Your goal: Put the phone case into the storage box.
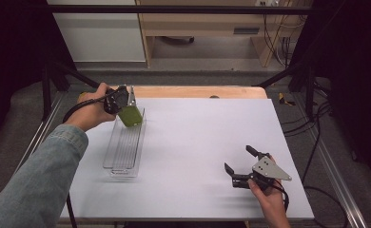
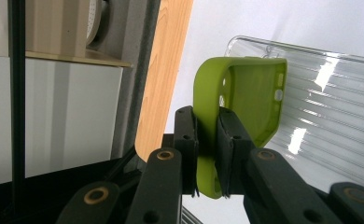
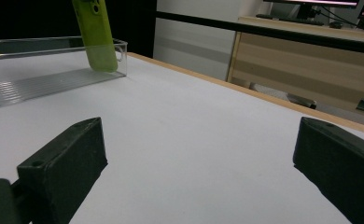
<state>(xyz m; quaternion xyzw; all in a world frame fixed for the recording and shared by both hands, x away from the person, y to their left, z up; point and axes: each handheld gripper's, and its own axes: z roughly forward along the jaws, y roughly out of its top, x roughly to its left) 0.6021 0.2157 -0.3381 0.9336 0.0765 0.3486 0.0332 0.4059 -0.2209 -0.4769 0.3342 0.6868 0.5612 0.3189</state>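
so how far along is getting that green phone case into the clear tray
Done: the left gripper has the green phone case pinched by one side wall and has it at the far end of the clear tray. In hand: the case hangs upright, lower end inside the tray. Left: lay it down and let go. The right gripper waits open over the table.

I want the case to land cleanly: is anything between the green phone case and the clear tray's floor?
Nothing visible. The left gripper holds the green phone case over the far end of the clear tray, whose floor looks bare.
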